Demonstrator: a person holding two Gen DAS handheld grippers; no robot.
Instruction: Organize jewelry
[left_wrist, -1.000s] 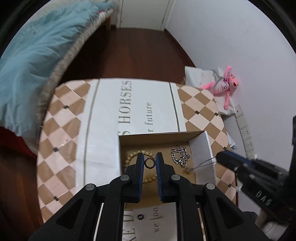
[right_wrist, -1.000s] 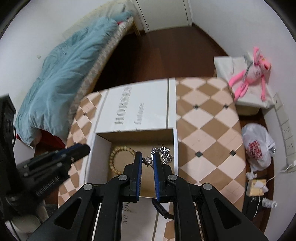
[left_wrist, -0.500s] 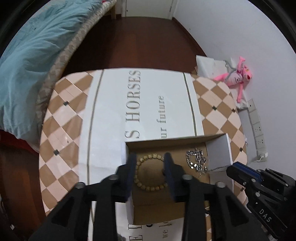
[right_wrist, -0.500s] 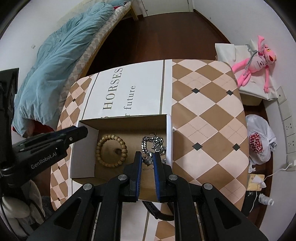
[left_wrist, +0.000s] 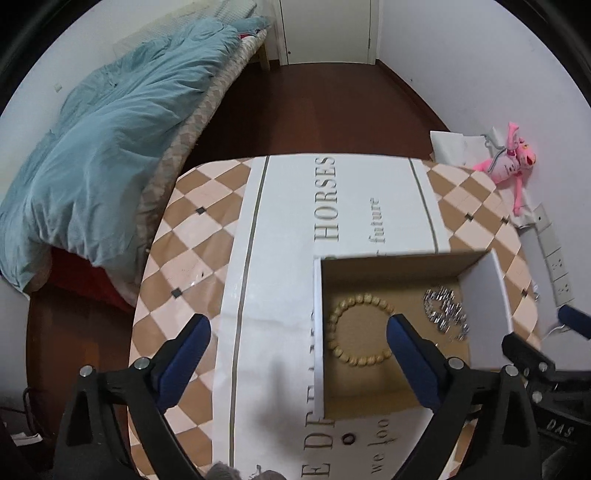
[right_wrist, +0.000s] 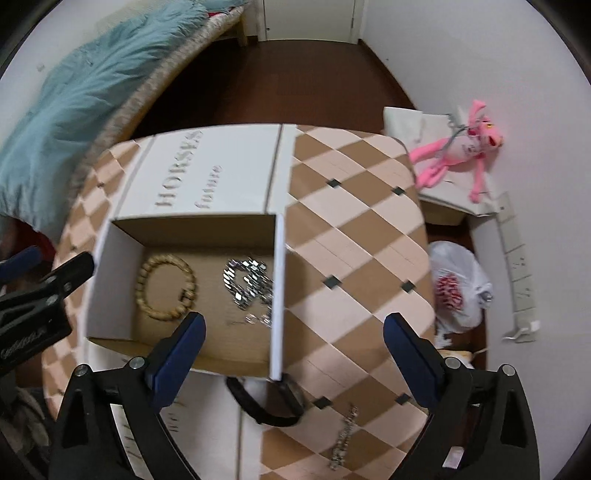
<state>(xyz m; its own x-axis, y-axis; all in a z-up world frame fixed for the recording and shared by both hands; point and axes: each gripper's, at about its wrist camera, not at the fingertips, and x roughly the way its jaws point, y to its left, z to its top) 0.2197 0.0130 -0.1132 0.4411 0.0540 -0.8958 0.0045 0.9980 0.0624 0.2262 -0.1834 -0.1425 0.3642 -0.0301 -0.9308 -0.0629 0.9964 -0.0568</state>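
Observation:
An open cardboard box (left_wrist: 484, 295) stands on the chequered table (left_wrist: 177, 266). In it lie a wooden bead bracelet (left_wrist: 364, 298), a heap of silver chain (left_wrist: 445, 310) and, in the right wrist view, a small ring (right_wrist: 184, 294) and a thin necklace (right_wrist: 255, 318). My left gripper (left_wrist: 297, 328) hangs over the box's left wall, its jaws opening wide with nothing held. My right gripper (right_wrist: 293, 325) straddles the box's right wall (right_wrist: 277, 277), its jaws also opening and holding nothing.
In front of the box lie a black watch strap (right_wrist: 266, 408), a silver chain bracelet (right_wrist: 343, 443) and a small dark ring (left_wrist: 348, 438). A bed with a blue quilt (left_wrist: 110, 147) is at the left; a pink plush toy (right_wrist: 461, 147) and a plastic bag (right_wrist: 458, 288) at the right.
Both grippers went from shut to wide open. The left let go of a small ring, the right of the thin necklace; both now lie in the box. Both views tilted.

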